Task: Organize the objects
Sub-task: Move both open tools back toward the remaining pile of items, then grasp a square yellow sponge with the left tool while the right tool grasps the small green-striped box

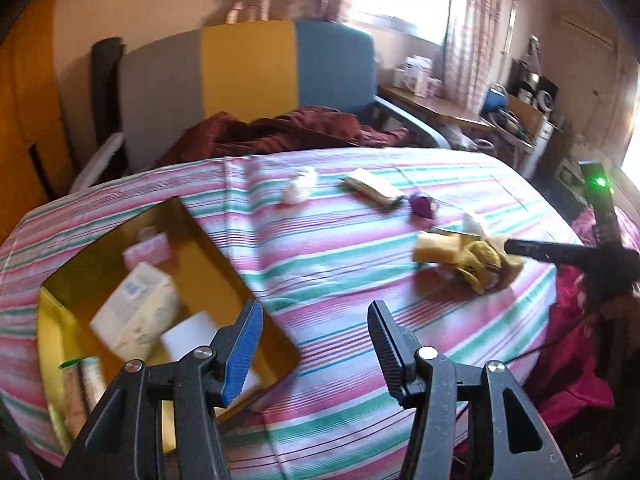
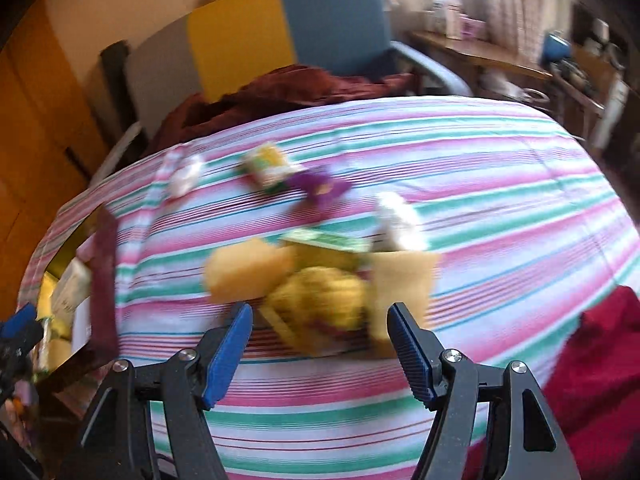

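Note:
A cardboard box point(image 1: 224, 264) sits on the striped bed at left and holds a cream packet point(image 1: 136, 312), a pink item point(image 1: 146, 250) and a white card. My left gripper point(image 1: 316, 320) is open and empty, just right of the box. A pile of a yellow sponge point(image 2: 248, 272), a yellow glove point(image 2: 320, 304) and a tan piece point(image 2: 404, 280) lies just ahead of my right gripper point(image 2: 320, 320), which is open and empty. The pile point(image 1: 464, 256) and the right gripper point(image 1: 560, 254) show at the right of the left wrist view.
Farther back lie a white wad point(image 1: 300, 186), a cream packet point(image 1: 372, 186) and a purple item point(image 1: 422, 204). A chair point(image 1: 248, 72) with maroon cloth stands behind the bed. A red cloth point(image 2: 600, 360) lies at the right edge. A cluttered desk point(image 1: 448, 108) stands at the back right.

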`<state>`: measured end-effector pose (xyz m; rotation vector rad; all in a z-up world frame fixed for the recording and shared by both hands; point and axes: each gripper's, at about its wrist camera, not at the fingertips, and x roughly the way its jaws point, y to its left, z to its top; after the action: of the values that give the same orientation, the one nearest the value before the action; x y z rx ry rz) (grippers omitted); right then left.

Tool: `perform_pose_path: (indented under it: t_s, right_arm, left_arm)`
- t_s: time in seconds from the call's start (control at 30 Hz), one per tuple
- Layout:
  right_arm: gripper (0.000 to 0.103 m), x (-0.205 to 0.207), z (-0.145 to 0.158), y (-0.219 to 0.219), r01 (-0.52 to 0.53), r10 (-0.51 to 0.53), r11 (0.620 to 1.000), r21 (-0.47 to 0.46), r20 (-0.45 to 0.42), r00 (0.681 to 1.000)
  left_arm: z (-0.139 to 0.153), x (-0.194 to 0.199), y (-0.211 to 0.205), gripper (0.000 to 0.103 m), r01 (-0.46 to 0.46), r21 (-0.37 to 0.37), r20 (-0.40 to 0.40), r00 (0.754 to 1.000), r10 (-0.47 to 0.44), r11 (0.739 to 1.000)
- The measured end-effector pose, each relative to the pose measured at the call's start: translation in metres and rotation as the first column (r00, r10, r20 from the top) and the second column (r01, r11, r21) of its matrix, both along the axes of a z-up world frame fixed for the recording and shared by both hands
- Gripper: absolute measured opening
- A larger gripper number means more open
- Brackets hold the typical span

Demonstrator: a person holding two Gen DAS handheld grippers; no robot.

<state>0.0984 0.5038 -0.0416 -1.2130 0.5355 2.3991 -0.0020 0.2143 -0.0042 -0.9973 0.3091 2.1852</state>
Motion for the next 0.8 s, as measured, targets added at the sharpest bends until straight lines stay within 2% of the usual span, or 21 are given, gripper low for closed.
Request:
perform_pose_path:
  t_s: [0.17,0.3,0.6,0.77,0.8]
  right_arm:
    - [0.071,0.013,-0.009,0.045,0.080,-0.079,0.996,-0.039,0.022,0.997]
    - [0.071,0.013,-0.023,0.063,0.094,-0.091,0.993,-0.077,0.042,0.995]
    - [0.070,0.010,-0.040,0.065,0.058,-0.054,0.991,-0.120,0.031,0.998]
    - [0.071,0.010,-0.036,0.068,0.073,-0.073,0.990,-0.121,0.002,0.997]
    - [0.072,0.011,-0.035,0.069,0.076,-0.077,0.990,-0.122,-0.005,0.997]
  left_arm:
    - [-0.007,0.002,0.032,0.055,0.061,-0.022,0.034,0.998,-0.060,0.998]
    - [-0.012,-0.001,0.053,0.057,0.084,-0.029,0.073,0.994,-0.082,0.996]
    - [-0.013,-0.002,0.101,0.063,0.160,-0.037,0.077,0.985,-0.157,0.986]
    - [-0.018,-0.001,0.139,0.067,0.262,-0.062,0.061,0.964,-0.258,0.963]
    - [-0.018,-0.001,0.146,0.072,0.278,-0.059,0.061,0.960,-0.275,0.959]
